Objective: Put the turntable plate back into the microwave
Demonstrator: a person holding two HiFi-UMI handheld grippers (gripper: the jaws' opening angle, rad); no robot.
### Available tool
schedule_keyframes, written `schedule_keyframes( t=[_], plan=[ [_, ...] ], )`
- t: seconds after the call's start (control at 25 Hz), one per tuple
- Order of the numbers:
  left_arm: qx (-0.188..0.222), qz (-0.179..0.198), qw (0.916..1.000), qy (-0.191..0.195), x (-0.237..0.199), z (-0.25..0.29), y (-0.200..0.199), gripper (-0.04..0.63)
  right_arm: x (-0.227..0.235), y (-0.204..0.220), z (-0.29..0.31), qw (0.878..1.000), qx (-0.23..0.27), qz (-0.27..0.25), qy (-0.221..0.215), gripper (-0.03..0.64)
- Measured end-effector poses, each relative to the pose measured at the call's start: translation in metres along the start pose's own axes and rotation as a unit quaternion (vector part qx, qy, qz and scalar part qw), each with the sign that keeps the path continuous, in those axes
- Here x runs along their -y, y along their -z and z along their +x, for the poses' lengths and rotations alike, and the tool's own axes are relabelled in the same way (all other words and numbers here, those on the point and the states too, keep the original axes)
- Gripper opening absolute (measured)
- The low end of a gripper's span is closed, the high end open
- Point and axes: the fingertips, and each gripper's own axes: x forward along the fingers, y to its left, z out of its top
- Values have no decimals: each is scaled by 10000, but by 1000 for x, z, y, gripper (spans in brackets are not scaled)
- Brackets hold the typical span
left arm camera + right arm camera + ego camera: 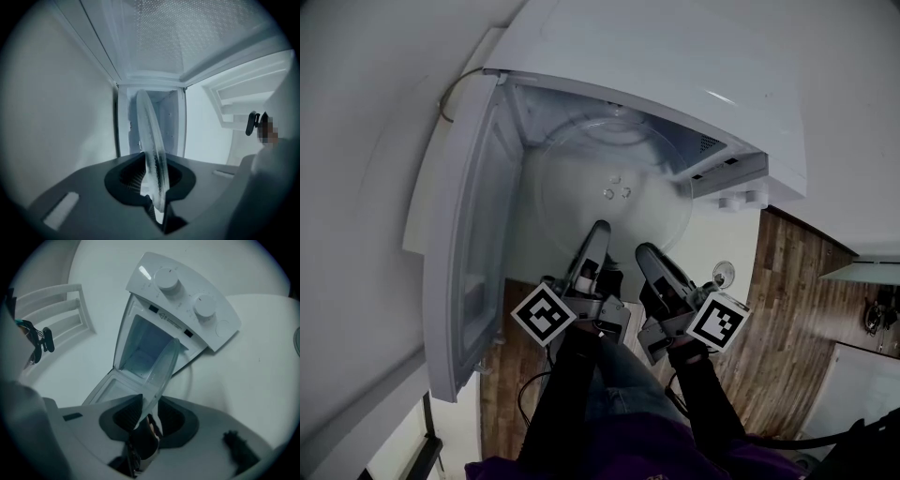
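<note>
holds the round clear glass turntable plate (614, 178) by its rim, jaws of left gripper (596, 234) and right gripper (649, 255) clenched side by side outside the open white microwave (675, 75); lies flat ahead, partway into the cavity.

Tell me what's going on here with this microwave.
A person with a gripper in each hand is carrying the glass turntable plate to the microwave. The left gripper and the right gripper each clamp the plate's near edge. The door stands open at the left, and the plate's far side is at the microwave's mouth.
</note>
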Motion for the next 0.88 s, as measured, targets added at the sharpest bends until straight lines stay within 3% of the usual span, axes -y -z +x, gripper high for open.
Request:
schedule_keyframes(
  t=[0.88],
  plan=[
    [-113, -1, 9999, 88, -7, 36, -30, 43, 5, -21, 39, 9998, 80, -144, 61, 111]
  ],
)
